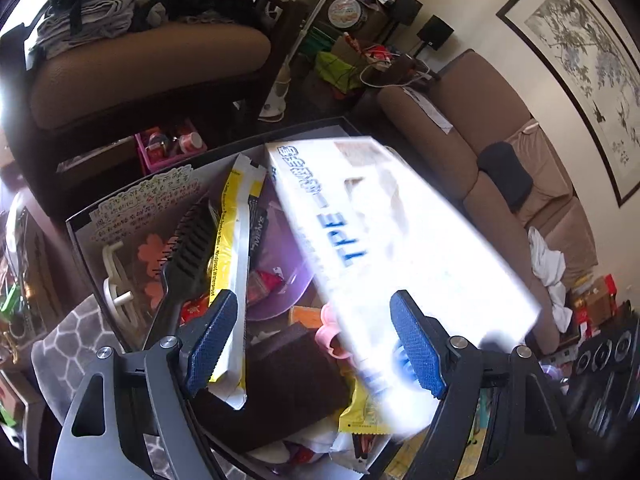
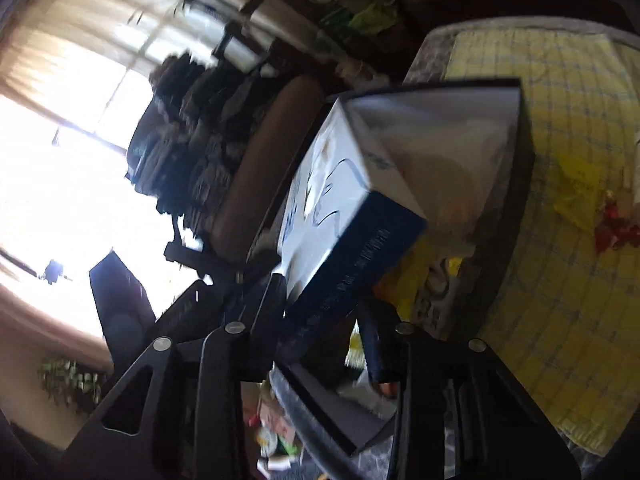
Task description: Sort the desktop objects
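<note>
1. Left hand-held gripper (image 1: 316, 344) stood wide open over a dark storage box (image 1: 86, 220) packed with odds and ends; its blue pads (image 1: 210, 340) pressed on nothing.
2. White carton (image 1: 400, 240) with blue "TPE" lettering, motion-blurred, slanted across the box. Its near end ran between the open fingers, close against the pad on the right; contact could not be judged.
3. Just behind the pad on the left lay a yellow-and-white packet (image 1: 234, 272), its lower end passing between the fingers.
4. Further left of that pad: a black comb (image 1: 188, 248), and beyond it a white plastic hook (image 1: 116, 284) against the box wall.
5. Ahead, between the fingers: a purple plastic bowl (image 1: 280, 280), a pink plastic piece (image 1: 332, 336) and a dark brown block (image 1: 288, 392) nearest the gripper.
6. Right hand-held gripper (image 2: 328, 312) gripped the dark blue end of the same white carton (image 2: 320, 188); the fingers were closed against its sides. View heavily blurred.
7. To the right of that gripper lay a yellow checked cloth (image 2: 560, 280); whether it covered the worktop was unclear.
8. Beyond the carton, the dark box rim (image 2: 524, 152) showed.
</note>
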Demonstrator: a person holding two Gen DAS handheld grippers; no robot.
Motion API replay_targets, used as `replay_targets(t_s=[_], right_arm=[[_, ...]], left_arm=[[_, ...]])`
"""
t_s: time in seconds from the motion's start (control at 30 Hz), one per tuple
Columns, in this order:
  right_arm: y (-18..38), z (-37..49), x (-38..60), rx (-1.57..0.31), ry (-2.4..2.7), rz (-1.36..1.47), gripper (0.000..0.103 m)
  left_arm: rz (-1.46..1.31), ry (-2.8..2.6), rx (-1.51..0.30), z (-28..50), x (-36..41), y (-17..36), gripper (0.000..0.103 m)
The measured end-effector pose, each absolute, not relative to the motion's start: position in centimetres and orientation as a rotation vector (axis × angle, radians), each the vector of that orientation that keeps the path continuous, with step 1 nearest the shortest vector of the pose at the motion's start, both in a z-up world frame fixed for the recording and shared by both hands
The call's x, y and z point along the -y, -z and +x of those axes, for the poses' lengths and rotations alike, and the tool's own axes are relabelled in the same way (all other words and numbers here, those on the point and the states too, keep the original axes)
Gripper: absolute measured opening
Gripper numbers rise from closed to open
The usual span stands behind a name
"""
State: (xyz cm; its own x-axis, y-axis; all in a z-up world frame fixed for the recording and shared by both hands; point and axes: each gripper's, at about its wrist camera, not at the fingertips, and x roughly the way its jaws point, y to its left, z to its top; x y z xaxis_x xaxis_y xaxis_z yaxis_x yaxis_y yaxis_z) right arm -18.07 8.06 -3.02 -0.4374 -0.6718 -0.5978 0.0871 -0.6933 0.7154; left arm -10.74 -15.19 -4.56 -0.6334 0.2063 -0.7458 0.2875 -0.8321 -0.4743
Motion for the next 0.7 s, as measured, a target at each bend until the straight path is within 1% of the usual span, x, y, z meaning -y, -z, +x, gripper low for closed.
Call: replay_targets(t_s=[0.03, 0.07, 0.1, 0.13, 0.2, 0.3, 0.37, 0.4, 0.47, 0.5, 0.6, 0.63, 0.67, 0.7], right_arm=[[2.3, -19.3, -9.5, 0.959, 2.256, 1.198, 0.027], [2.2, -19.8, -10.7, 1.057, 2.34, 1.106, 0.029], [2.4, -20.6, -11.3, 1.118, 2.38, 1.057, 0.03], [3.0, -21.6, -11.3, 1.124, 2.348, 1.096, 0.032], [4.8, -23.2, -10.5, 1.095, 2.232, 1.249, 0.035], [5.9, -24.1, -11.0, 1.134, 2.278, 1.312, 0.04], [6.6, -23.0, -12.1, 1.134, 2.272, 1.392, 0.05], [6.6, -22.7, -12.3, 1.112, 2.271, 1.448, 0.053], [6.2, -19.8, -12.4, 1.075, 2.265, 1.433, 0.06], [5.9, -17.7, -12.5, 1.054, 2.296, 1.436, 0.067], [4.5, -14.1, -13.0, 0.943, 2.424, 1.449, 0.067], [3.8, -13.1, -12.8, 0.899, 2.445, 1.435, 0.061], [3.0, -12.7, -12.6, 0.844, 2.458, 1.408, 0.047], [2.1, -12.6, -11.6, 0.757, 2.452, 1.385, 0.017]], left_arm=[[1.329, 2.655, -0.897, -10.7, 15.1, 4.6, 0.081], [1.336, 2.653, -0.9, -10.5, 15.1, 4.6, 0.081], [1.346, 2.651, -0.905, -10.5, 15.1, 4.8, 0.081], [1.351, 2.648, -0.908, -10.5, 15.1, 4.7, 0.081], [1.361, 2.649, -0.909, -10.4, 14.9, 4.9, 0.081], [1.379, 2.649, -0.91, -10.5, 14.7, 5.2, 0.081], [1.396, 2.65, -0.901, -10.6, 14.6, 5.3, 0.081], [1.396, 2.651, -0.899, -10.6, 14.7, 5.3, 0.081], [1.387, 2.649, -0.898, -10.6, 14.8, 5.1, 0.081], [1.382, 2.648, -0.893, -10.6, 14.9, 5.0, 0.081], [1.389, 2.645, -0.872, -10.7, 15.0, 5.1, 0.081], [1.394, 2.645, -0.872, -11.0, 15.3, 5.1, 0.081], [1.397, 2.644, -0.873, -11.1, 15.4, 5.1, 0.081], [1.399, 2.642, -0.872, -11.1, 15.5, 5.1, 0.081]])
